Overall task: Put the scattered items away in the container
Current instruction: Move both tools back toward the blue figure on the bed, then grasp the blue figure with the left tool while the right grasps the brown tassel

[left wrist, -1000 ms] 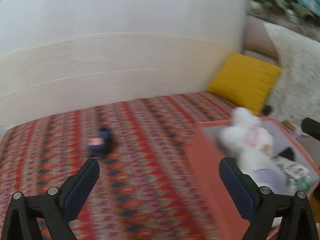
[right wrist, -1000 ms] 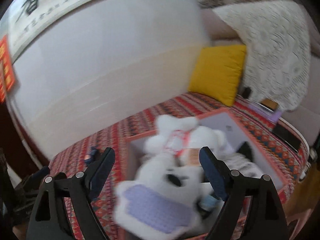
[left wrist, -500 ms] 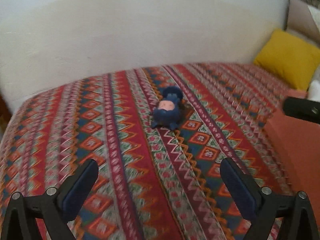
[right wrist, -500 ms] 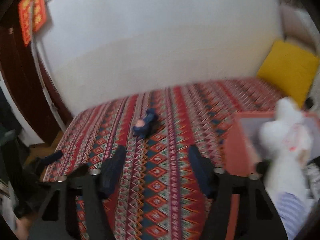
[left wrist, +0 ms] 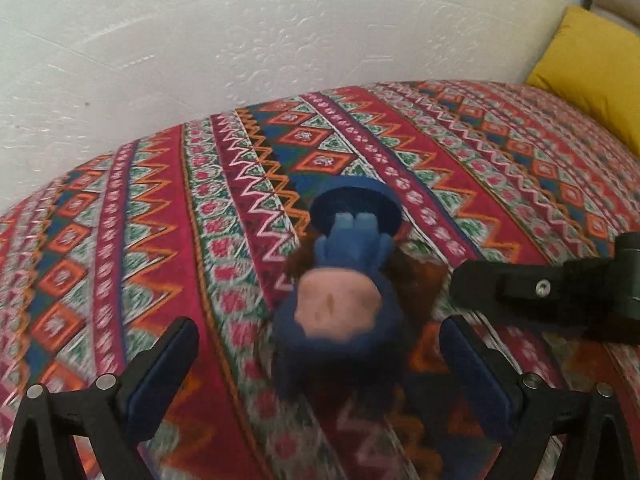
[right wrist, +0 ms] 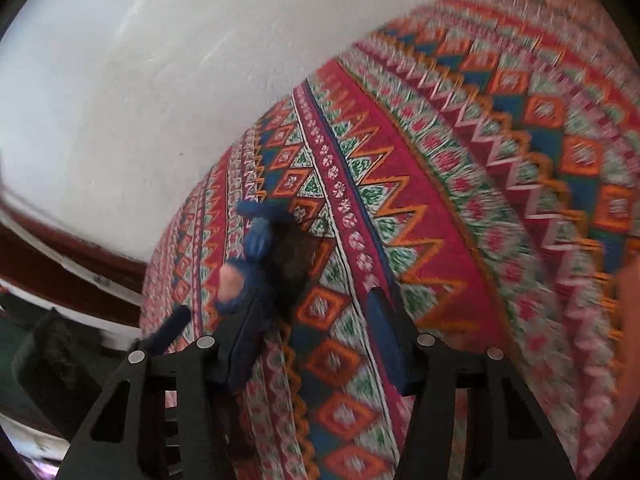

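Observation:
A small blue doll (left wrist: 344, 308) with a pink face, brown hair and a blue hat lies on the patterned red bedspread (left wrist: 160, 208). My left gripper (left wrist: 320, 364) is open, and the doll lies between its two fingers without touching them. My right gripper (right wrist: 316, 332) is open and empty; it shows in the left wrist view (left wrist: 520, 292) just right of the doll. In the right wrist view the doll (right wrist: 256, 256) lies ahead, just beyond the right gripper's left finger. The container is out of view.
A white wall (left wrist: 240, 32) runs along the far side of the bed. A yellow cushion (left wrist: 592, 76) leans at the far right. A dark wooden edge (right wrist: 60, 248) lies past the bed's left side in the right wrist view.
Both grippers swung away from the orange box with the white plush toy and closed in on the blue doll. The doll now lies between the left gripper's fingers.

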The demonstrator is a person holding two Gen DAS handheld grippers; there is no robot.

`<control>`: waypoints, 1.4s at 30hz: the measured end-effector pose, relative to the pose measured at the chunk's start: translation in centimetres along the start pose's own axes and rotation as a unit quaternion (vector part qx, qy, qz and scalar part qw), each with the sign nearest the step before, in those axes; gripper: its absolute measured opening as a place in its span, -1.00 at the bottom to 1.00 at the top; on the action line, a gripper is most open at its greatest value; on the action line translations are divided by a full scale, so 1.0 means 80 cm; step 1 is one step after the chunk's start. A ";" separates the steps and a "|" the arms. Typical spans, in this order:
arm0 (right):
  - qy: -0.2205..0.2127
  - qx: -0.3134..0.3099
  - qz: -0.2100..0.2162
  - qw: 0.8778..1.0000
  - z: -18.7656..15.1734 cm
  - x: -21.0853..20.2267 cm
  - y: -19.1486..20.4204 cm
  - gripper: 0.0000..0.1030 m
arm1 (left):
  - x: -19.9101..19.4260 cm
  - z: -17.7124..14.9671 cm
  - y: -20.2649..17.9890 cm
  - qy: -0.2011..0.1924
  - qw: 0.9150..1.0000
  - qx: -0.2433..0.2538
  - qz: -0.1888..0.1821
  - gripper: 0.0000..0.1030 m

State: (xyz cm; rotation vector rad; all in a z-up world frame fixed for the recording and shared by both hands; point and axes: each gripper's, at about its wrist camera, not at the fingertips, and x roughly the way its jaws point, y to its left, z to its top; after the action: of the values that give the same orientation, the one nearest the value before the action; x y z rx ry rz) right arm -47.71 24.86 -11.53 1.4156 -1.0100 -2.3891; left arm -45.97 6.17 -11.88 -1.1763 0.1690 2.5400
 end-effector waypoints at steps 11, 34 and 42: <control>0.007 0.036 0.080 0.996 0.025 0.067 -0.003 0.07 | 0.009 -0.008 0.059 -0.019 0.995 -0.086 -0.037 0.18; 0.021 -0.001 0.096 0.995 -0.026 0.053 0.041 -0.85 | -0.086 -0.095 0.123 -0.036 0.978 -0.197 -0.061 0.17; 0.016 -0.047 0.098 0.994 -0.106 -0.079 0.055 -0.85 | -0.226 -0.142 0.057 -0.060 0.987 -0.142 -0.054 0.18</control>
State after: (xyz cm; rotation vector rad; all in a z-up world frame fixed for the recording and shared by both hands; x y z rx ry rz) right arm -38.07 20.67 -6.91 1.2558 -0.9662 -2.2342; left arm -28.55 -5.42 -5.74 -1.0904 -0.2876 2.5884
